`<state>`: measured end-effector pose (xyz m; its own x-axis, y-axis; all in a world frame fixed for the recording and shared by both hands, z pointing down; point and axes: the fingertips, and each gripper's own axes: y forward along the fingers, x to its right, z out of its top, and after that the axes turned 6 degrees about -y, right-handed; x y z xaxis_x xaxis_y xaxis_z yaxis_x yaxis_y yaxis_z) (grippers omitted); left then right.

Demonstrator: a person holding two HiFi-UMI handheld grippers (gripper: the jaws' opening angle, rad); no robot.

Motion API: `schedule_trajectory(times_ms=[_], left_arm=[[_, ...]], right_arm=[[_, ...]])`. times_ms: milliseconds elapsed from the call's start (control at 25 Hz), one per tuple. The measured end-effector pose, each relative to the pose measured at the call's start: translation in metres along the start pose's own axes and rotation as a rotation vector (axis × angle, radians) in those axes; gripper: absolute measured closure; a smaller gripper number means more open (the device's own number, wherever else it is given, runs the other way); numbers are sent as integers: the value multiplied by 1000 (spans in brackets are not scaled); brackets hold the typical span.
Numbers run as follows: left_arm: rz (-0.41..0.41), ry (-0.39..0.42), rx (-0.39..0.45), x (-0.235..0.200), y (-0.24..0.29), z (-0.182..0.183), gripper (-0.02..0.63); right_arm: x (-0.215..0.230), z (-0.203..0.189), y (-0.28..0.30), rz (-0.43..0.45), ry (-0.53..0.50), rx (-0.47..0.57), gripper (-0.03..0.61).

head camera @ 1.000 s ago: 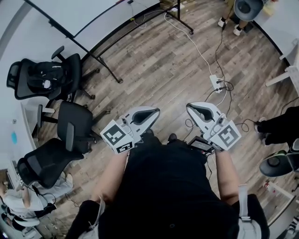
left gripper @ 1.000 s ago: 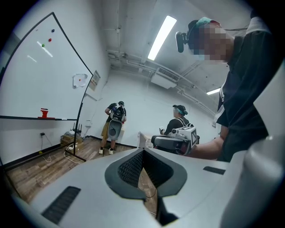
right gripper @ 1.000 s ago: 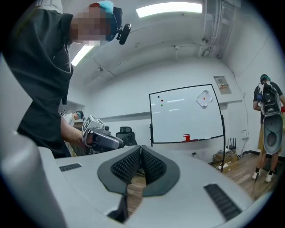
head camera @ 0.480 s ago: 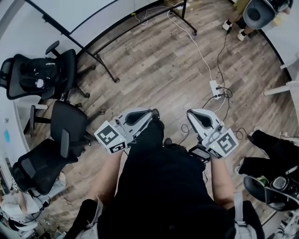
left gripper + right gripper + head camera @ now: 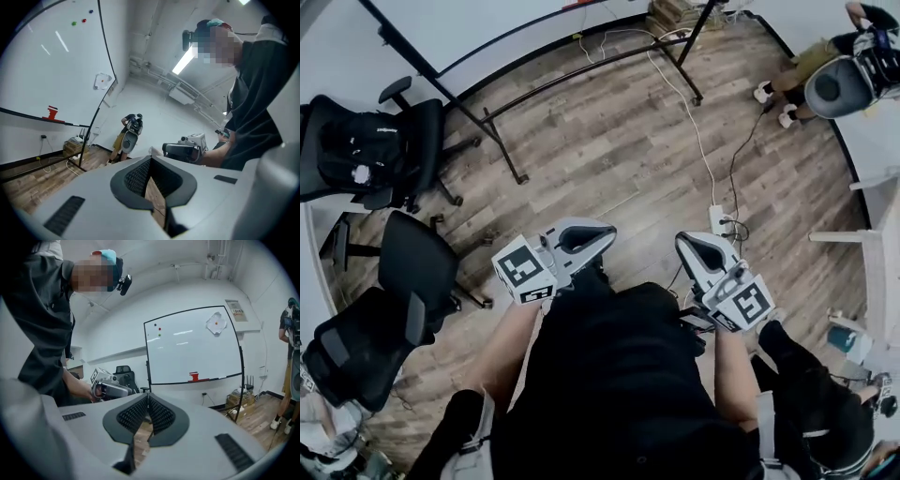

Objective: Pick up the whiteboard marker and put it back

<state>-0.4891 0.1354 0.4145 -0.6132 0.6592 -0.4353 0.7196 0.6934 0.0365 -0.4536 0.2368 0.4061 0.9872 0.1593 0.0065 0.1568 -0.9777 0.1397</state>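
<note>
Wooden floor (image 5: 609, 150) fills most of the head view. Over it the person's two bare forearms reach forward from a black-clad torso, held level and side by side. The left gripper (image 5: 602, 234) and right gripper (image 5: 686, 246) hang in the air well apart, each angled slightly inward, their marker cubes turned back toward the body. In each gripper's own view the ribbed black pads meet at their tips, leaving only a narrow wedge below through which floor planks show. Both are closed on nothing.

Ahead and to the left stands the whiteboard (image 5: 194, 345) on a black frame, whose feet (image 5: 581, 70) spread across the planks between the person and the board. Three black office chairs (image 5: 412, 272) crowd the left side, just beside the left forearm's line. A second person (image 5: 825, 75) stands far off near the board's right end, and another's dark legs (image 5: 811, 394) sit close by the right elbow. A white cable (image 5: 694, 122) runs from the frame's foot down to a power strip (image 5: 717, 222) lying on the floor just ahead of the right gripper.

On the board's ledge sits a red block (image 5: 193, 377), with some slim pale things next to it. The marker is too small to pick out among them. A few small coloured magnets (image 5: 158, 329) dot the upper left of the board.
</note>
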Motion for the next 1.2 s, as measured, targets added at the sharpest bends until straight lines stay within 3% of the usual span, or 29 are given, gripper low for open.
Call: schedule_trajectory(times_ms=[200,400,680,920,1200], left_arm=[[-33,-32,-24,-45,39,16,603],[-19,-11,-51,-85,93,27,603],[124,-72,-53,-161,169,56,603],[197,-14,-29,-196,239,111,602],[245,-55,-57,-247,254,117,603]], right_arm=[[56,2,18,-18,13,-12,558],[141,-10,29,-23,16,-15,558],[245,-1,62,158,-36,4,558],[328,17,75,255,-40,41,558],[378,15,119,260,-59,56,558]])
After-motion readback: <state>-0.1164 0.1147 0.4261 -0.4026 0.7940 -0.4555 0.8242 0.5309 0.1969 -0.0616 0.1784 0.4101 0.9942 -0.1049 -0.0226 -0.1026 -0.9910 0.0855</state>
